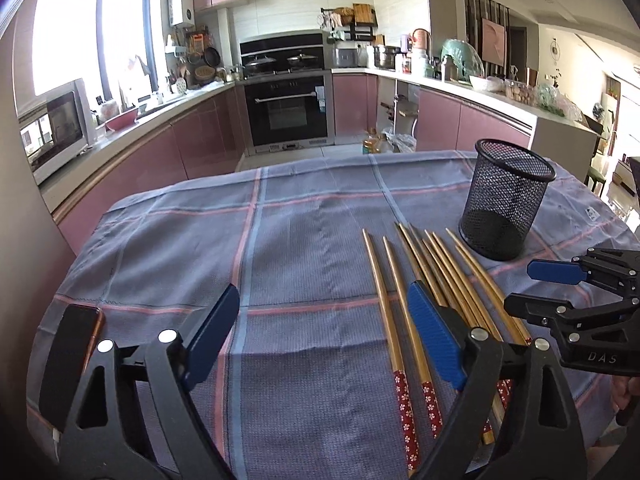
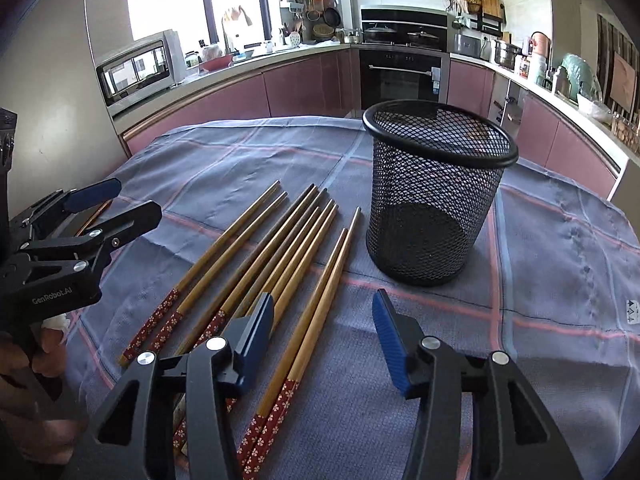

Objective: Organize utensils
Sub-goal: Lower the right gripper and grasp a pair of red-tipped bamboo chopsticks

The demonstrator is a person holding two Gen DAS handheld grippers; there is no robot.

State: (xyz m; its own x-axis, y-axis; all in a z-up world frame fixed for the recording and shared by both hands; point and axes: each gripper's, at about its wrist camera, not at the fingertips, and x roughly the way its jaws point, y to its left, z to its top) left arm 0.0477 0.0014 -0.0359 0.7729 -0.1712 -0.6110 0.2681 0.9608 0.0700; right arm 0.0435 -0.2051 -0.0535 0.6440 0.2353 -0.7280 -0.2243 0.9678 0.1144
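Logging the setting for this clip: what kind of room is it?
A home kitchen, most likely: a built-in oven under pans on a hob, a microwave on the counter, pink cabinets.

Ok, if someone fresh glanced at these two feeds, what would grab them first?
Probably the row of bamboo chopsticks with red flowered handles, lying side by side on the blue checked tablecloth. Just right of them stands the empty black wire-mesh cup, upright. Both blue-padded grippers, left gripper and right gripper, hang open over the chopsticks' handle ends, holding nothing.

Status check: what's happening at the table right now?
Left gripper and right gripper open, empty. Wooden chopsticks with red floral handles lie beside empty black mesh cup. Nothing blocking.
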